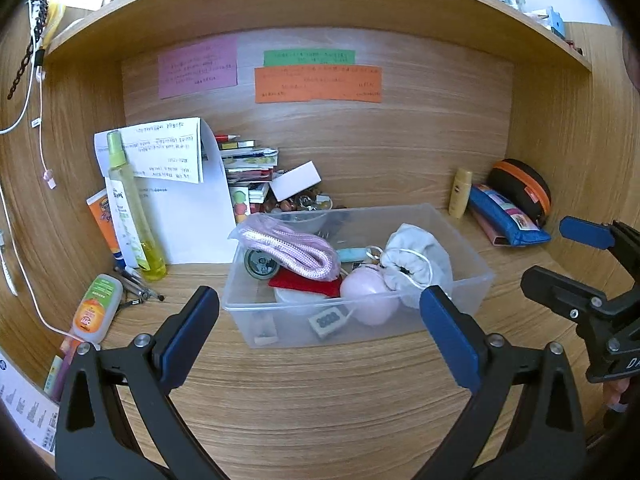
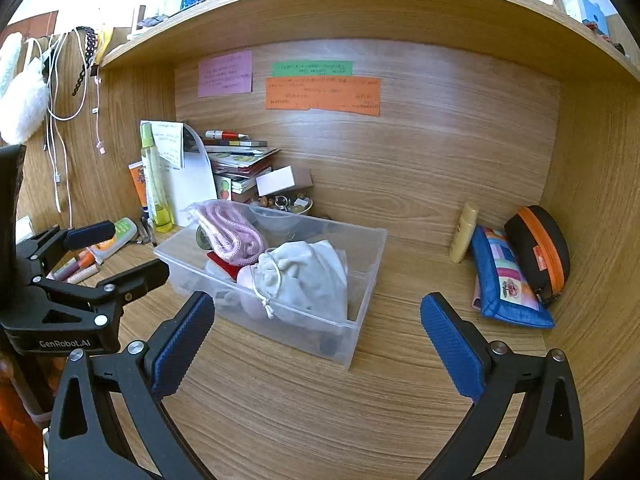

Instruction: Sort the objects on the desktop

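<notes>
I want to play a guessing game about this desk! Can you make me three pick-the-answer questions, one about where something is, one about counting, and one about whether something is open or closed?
1. Where is the grey drawstring cloth pouch?
A. inside the clear plastic box
B. on the upper shelf
C. beside the blue zip pouch

2. How many coloured paper notes are stuck on the back wall?
A. one
B. three
C. five

3. How is the right claw?
A. shut on a pen
B. shut on the box
C. open and empty

Answers: 1 A, it lies among things in the box; 2 B, pink, green, orange; 3 C, fingers spread, nothing between.
</notes>
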The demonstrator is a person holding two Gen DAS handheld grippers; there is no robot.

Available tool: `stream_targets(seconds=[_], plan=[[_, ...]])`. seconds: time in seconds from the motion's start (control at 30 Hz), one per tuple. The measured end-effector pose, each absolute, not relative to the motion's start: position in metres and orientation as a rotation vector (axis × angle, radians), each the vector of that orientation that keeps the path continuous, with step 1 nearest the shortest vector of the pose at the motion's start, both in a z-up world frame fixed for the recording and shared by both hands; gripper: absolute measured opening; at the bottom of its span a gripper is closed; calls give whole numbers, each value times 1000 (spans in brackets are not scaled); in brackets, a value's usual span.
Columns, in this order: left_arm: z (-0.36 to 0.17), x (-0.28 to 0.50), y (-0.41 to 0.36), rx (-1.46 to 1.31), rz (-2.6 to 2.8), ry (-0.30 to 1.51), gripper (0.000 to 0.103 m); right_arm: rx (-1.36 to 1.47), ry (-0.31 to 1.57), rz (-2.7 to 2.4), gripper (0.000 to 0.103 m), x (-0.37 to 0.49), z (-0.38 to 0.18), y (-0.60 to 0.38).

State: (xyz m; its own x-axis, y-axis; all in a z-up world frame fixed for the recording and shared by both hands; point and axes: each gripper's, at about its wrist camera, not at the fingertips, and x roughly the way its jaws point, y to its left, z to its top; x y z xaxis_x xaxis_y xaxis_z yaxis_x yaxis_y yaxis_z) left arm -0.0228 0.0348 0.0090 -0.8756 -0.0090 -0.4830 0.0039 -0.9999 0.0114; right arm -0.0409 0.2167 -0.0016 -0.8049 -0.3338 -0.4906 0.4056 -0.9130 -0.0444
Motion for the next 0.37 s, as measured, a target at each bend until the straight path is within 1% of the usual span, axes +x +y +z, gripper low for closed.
stream_targets(seconds=[0.37], plan=[[11,-19,38,726,-3080,-55,102,730,194,-2645,103,-50,-8,215]])
